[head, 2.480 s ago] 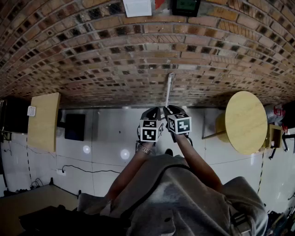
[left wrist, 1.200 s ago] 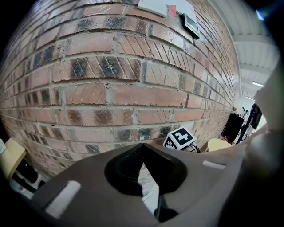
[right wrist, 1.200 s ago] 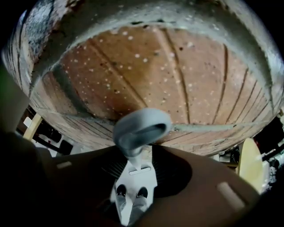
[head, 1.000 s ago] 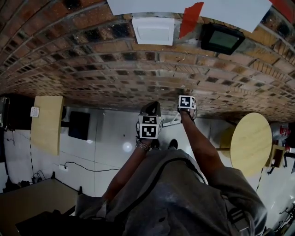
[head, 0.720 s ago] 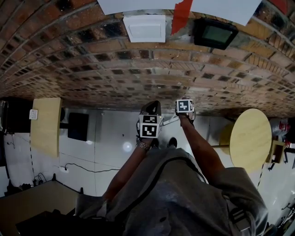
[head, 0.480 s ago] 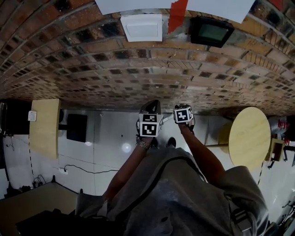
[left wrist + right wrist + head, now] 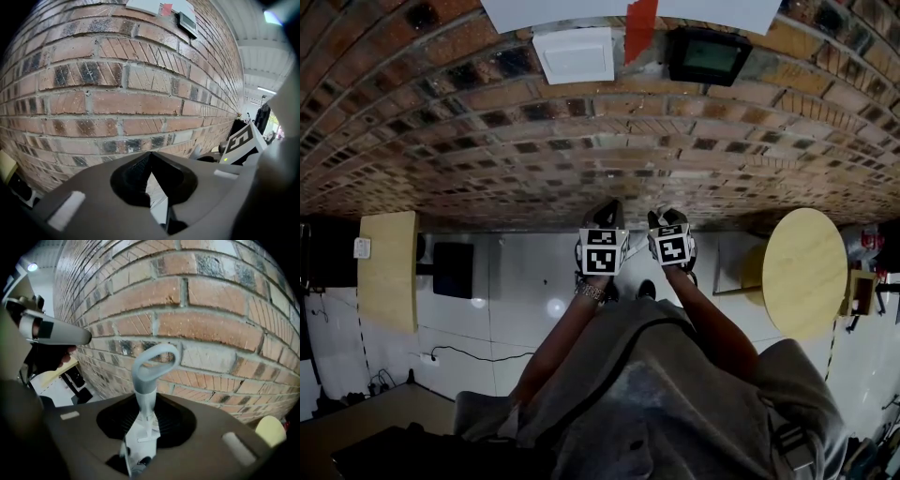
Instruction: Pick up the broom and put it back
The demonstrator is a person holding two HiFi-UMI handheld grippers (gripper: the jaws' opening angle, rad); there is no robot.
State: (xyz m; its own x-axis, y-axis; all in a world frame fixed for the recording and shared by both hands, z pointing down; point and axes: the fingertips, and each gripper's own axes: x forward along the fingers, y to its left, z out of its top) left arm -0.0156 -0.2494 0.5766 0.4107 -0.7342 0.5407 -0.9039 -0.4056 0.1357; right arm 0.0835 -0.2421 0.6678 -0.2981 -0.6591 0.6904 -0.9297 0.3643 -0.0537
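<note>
The broom has a pale grey handle that ends in a loop. In the right gripper view it stands up between the jaws in front of the brick wall. My right gripper is shut on the handle just below the loop. In the head view the right gripper and left gripper sit side by side close to the wall, with a short pale piece of the broom between them. The left gripper has its jaw tips together, and a pale strip of pole runs up between the jaws. The broom head is hidden.
The brick wall fills the space ahead, with a white box and a black device on it. A round wooden table stands at the right. A rectangular wooden table and a dark box are at the left. A cable lies on the white floor.
The right gripper has moved with the broom handle and rolled. Its marker cube now faces the camera, level beside the left one. The left gripper has hardly shifted.
</note>
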